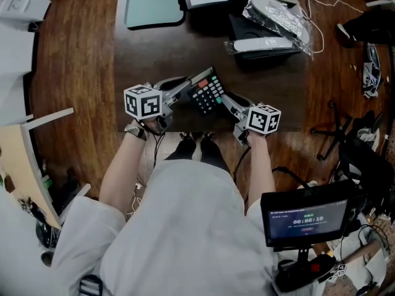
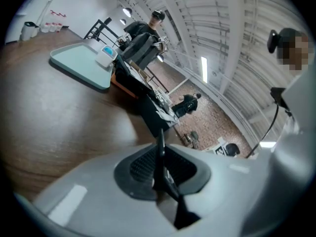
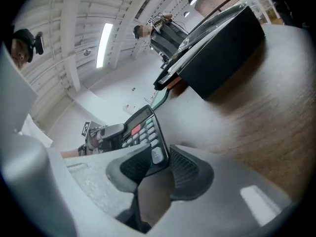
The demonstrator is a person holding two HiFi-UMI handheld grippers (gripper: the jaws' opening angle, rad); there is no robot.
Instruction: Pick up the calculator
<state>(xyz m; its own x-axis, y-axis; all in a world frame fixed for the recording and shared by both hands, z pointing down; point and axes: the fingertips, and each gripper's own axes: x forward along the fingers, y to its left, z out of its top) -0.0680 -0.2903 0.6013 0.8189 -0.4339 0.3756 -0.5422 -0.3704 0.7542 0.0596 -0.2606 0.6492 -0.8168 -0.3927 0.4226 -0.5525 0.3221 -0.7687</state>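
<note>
A black calculator [image 1: 207, 91] with grey, red and green keys hangs between my two grippers above the dark wooden table [image 1: 80, 73]. My left gripper [image 1: 184, 91] is shut on its display end; in the left gripper view only the thin black edge of the calculator [image 2: 159, 157] shows, pinched between the pads. My right gripper [image 1: 227, 100] reaches the key end from the right. In the right gripper view the calculator's [image 3: 140, 130] near corner sits between the jaws of my right gripper [image 3: 163, 162], with a thin gap at the right pad.
A mint-green tray [image 1: 151, 5] lies at the table's far side. To its right stands a black box [image 1: 265, 42] with a white device and a plastic-wrapped item on it. A small monitor [image 1: 308, 217] stands at the lower right, a black stand [image 1: 336, 131] to the right.
</note>
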